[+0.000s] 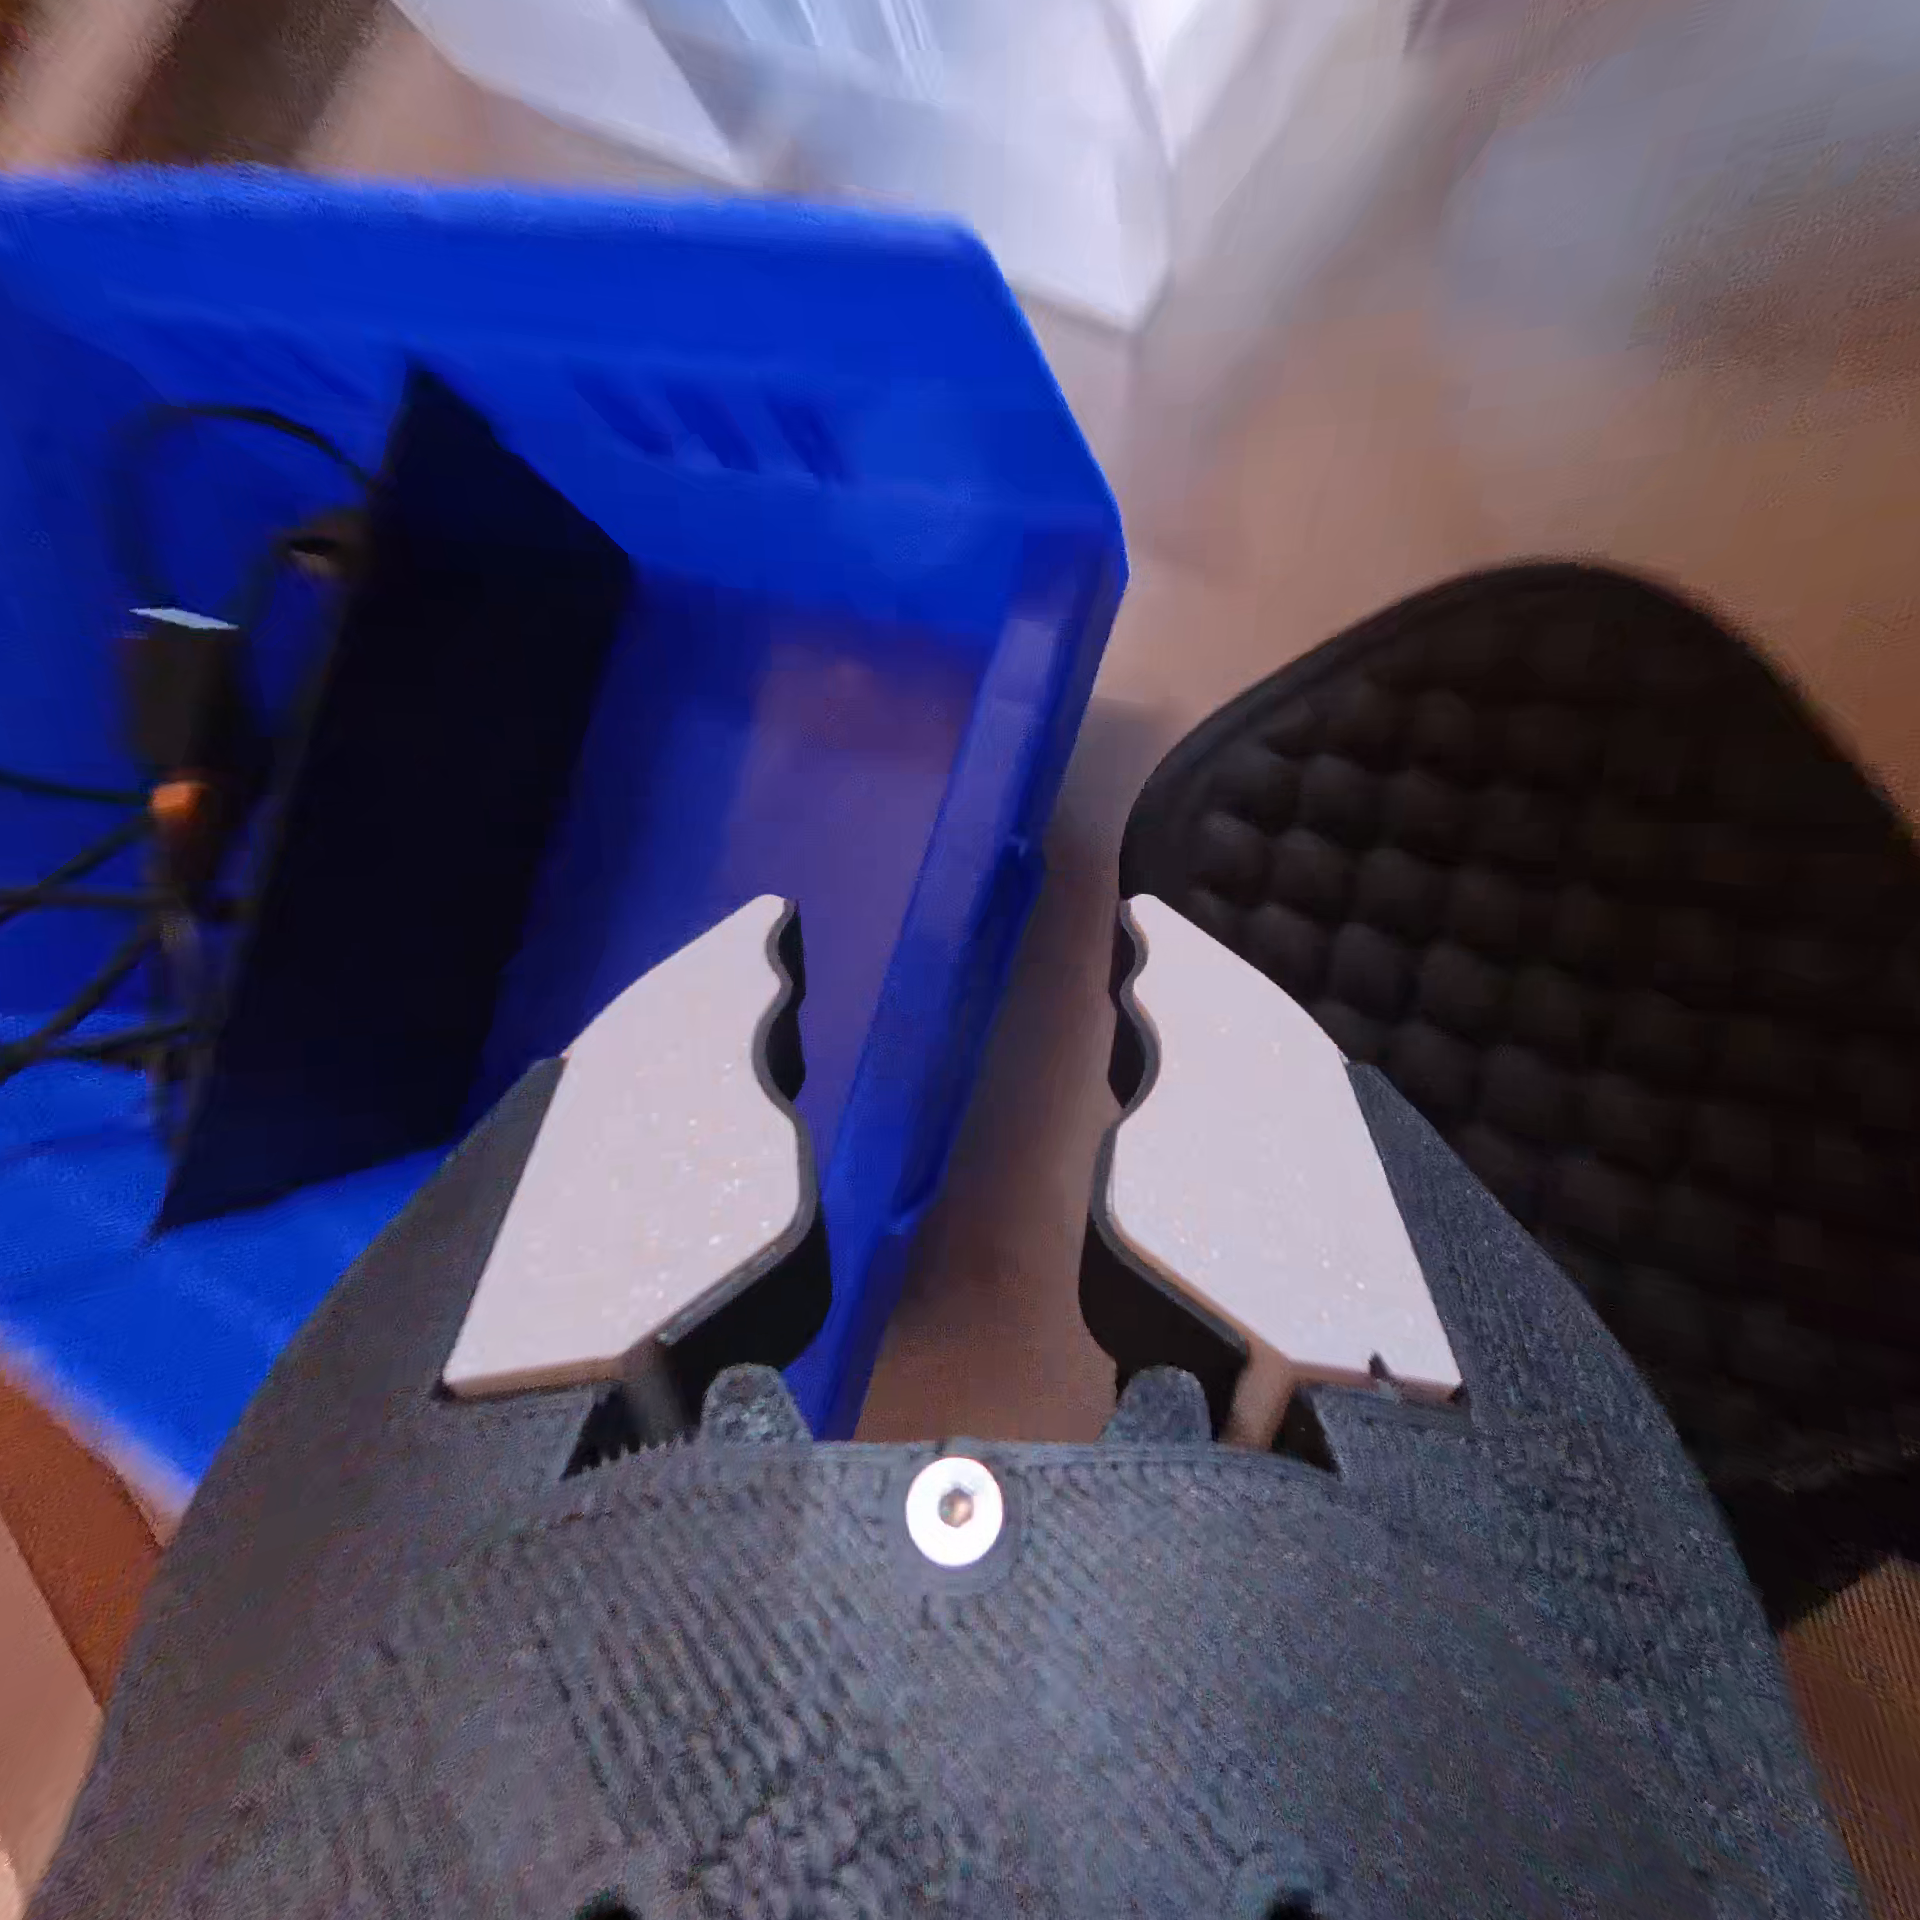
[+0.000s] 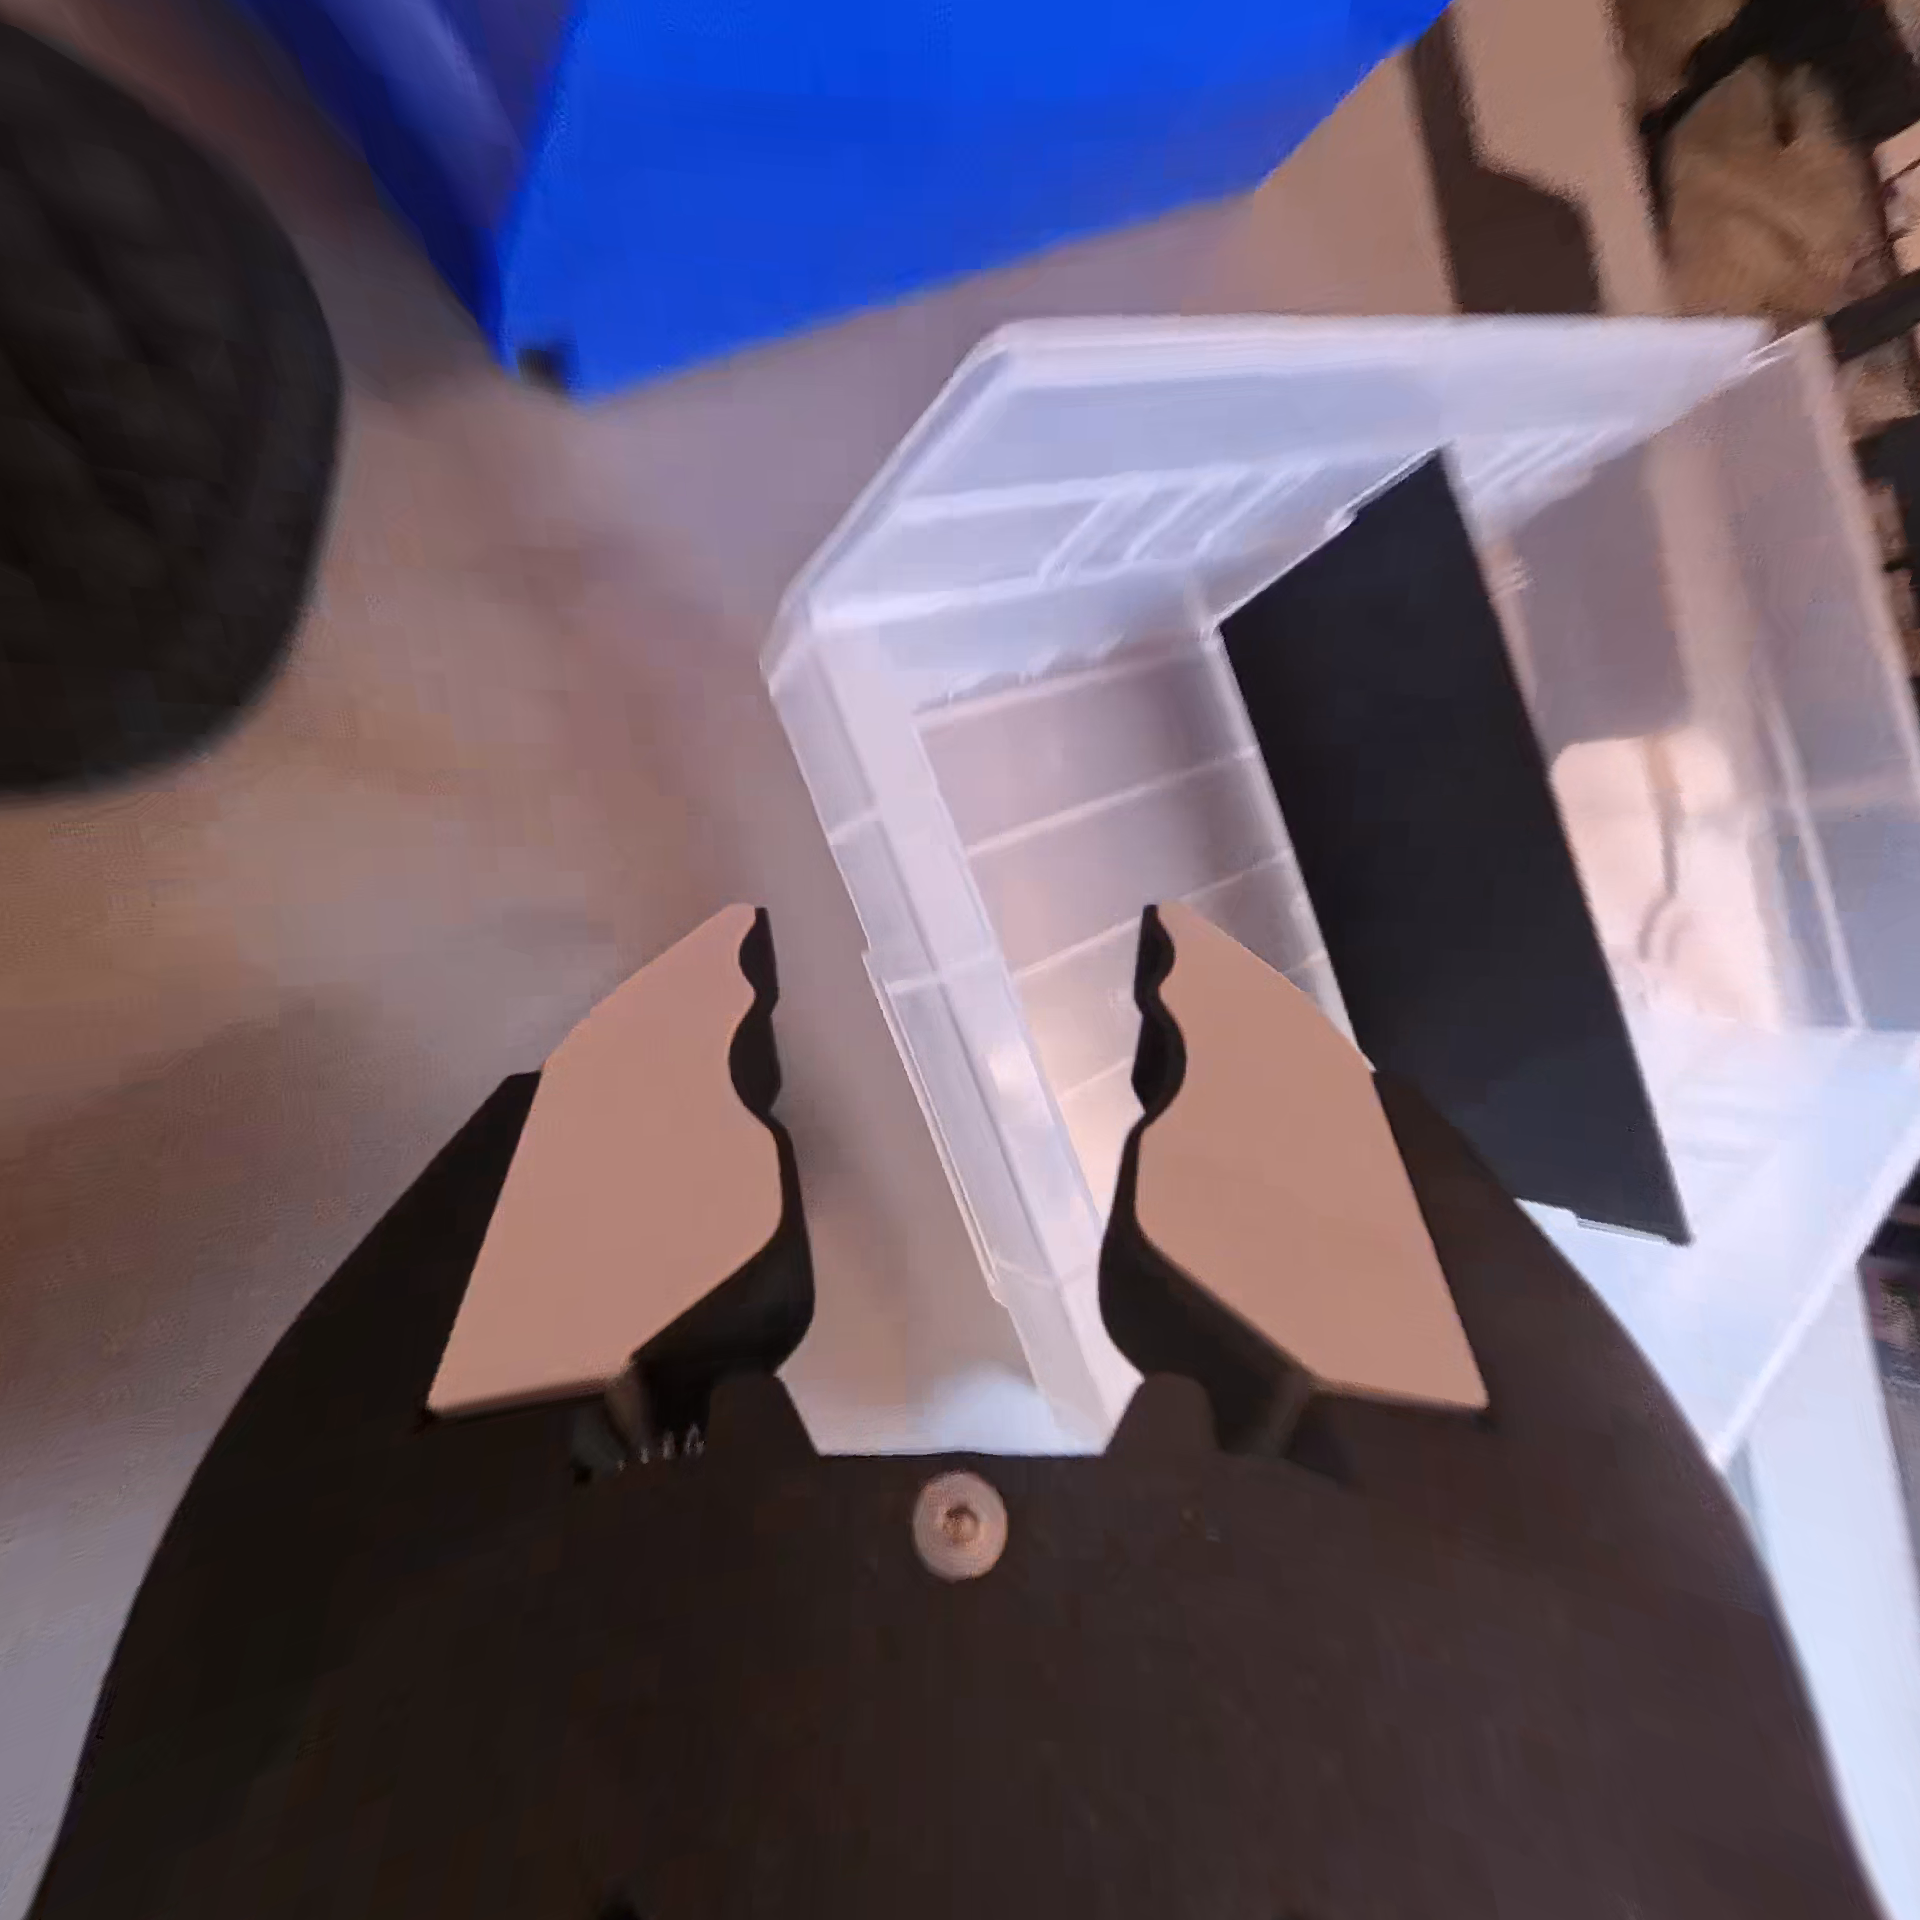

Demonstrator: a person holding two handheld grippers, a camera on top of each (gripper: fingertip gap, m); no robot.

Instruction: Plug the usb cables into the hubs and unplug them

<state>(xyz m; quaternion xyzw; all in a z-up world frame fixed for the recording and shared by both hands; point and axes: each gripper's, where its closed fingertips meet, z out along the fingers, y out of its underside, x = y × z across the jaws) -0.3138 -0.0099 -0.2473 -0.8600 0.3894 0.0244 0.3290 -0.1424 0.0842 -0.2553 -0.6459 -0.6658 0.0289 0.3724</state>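
Two grippers hanging released, holding nothing. Left gripper (image 1: 956,914) hovering over blue bin's (image 1: 727,343) right wall, beside bumpy black pad (image 1: 1538,935). Black cables (image 1: 94,914) lying farther left inside bin, behind black divider (image 1: 416,790). Right gripper (image 2: 951,925) straddling clear box's (image 2: 935,831) near wall.

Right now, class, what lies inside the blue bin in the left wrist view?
Inside the blue bin stands a black divider panel. Left of it lie dark cables with plugs, blurred. The panel and the near wall hide the rest of the floor.
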